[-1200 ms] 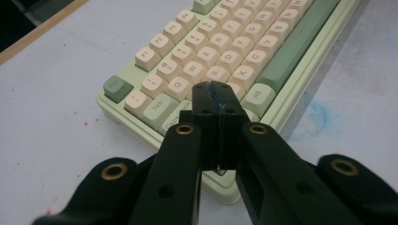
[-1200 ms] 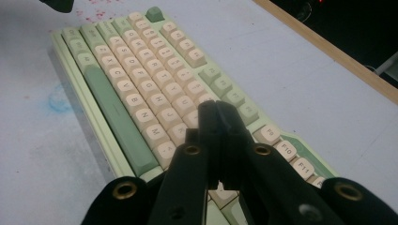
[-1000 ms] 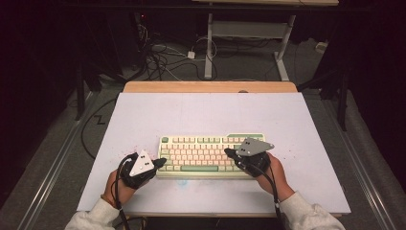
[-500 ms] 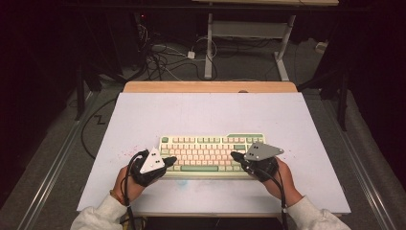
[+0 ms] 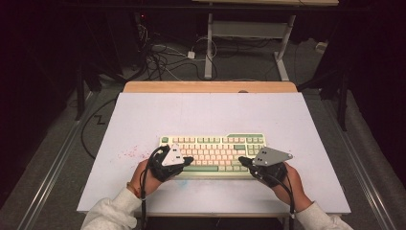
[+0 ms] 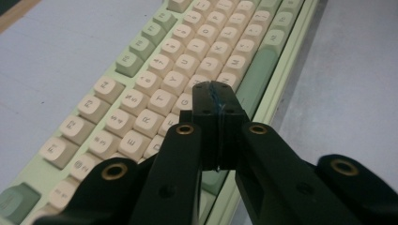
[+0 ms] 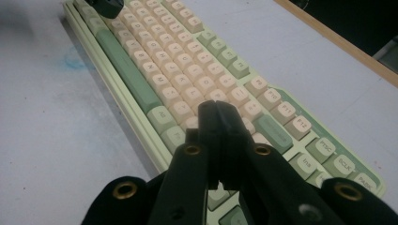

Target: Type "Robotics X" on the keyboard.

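High view: the pale green keyboard with cream and sage keycaps [image 5: 213,154] lies flat in the lower middle of the frame, square to the near edge of the lavender-grey counter [image 5: 210,112]. Its long side faces the person, probably so both hands can reach the key rows evenly.

The left tongs [image 5: 188,159] come in over the keyboard's lower left corner, and the right tongs [image 5: 243,160] over its lower right part, each tipped down toward the keys. That placement suggests pressing keys with the tips rather than picking anything up.

In the left gripper view the left tongs [image 6: 215,101] are closed pad to pad with nothing between them, their joined tip poised above the bottom letter row just beside the long sage space bar [image 6: 255,77]. Whether the tip touches a key cannot be told.

In the right gripper view the right tongs [image 7: 218,115] are likewise pressed together and empty, over the cream keys near the keyboard's right end.

Outward, faint red speckles [image 5: 130,153] mark the counter left of the keyboard, and a wooden strip [image 5: 210,86] borders its far edge. Cables [image 5: 165,60] sprawl on the dark floor beyond.
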